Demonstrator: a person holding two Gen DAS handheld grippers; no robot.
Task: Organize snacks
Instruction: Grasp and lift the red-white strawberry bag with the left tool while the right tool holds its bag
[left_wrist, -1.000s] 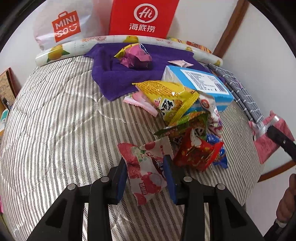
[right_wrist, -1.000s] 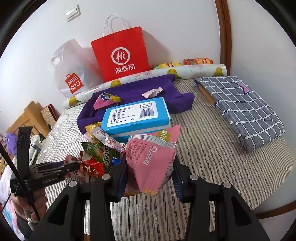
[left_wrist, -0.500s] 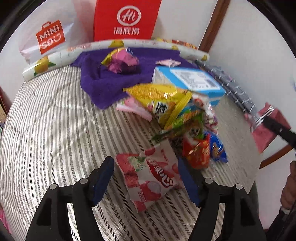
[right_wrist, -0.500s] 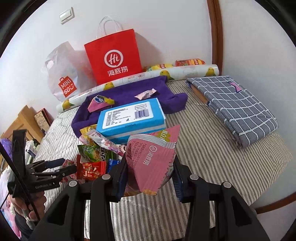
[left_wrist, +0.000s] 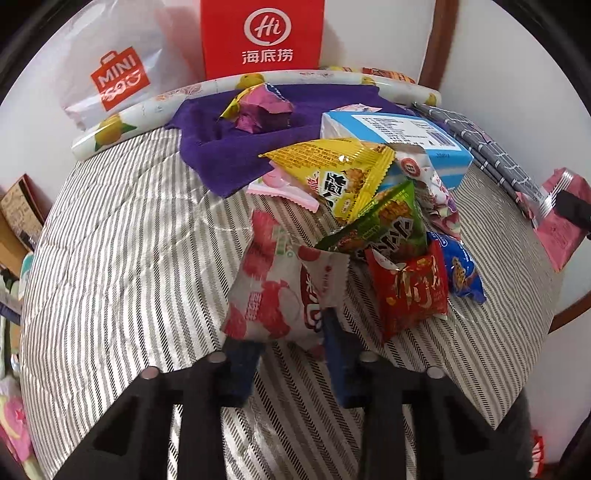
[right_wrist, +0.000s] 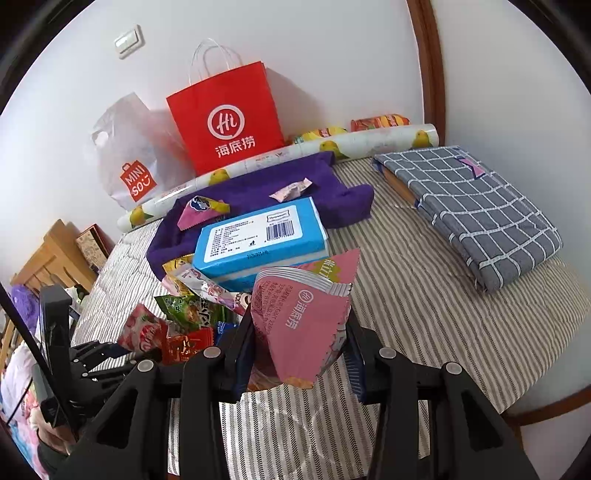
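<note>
On striped quilting, both jaws pinch crinkly packets: left strawberry-printed pouch (left_wrist: 275, 295), right pink packet (right_wrist: 301, 321).

The red paper bag (right_wrist: 225, 118) bears a round "Hi" logo over "海底捞". The white plastic bag (right_wrist: 129, 155) reads "MINISO" on an orange bag sign. The pink packet (right_wrist: 301, 317) also carries "海底捞". The blue box (right_wrist: 258, 236) shows a barcode; its small print is unreadable.

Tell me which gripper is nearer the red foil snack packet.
Left. The left gripper, shut on the strawberry packet, sits right beside the red foil packet; the right gripper holds a pink packet farther off.
</note>
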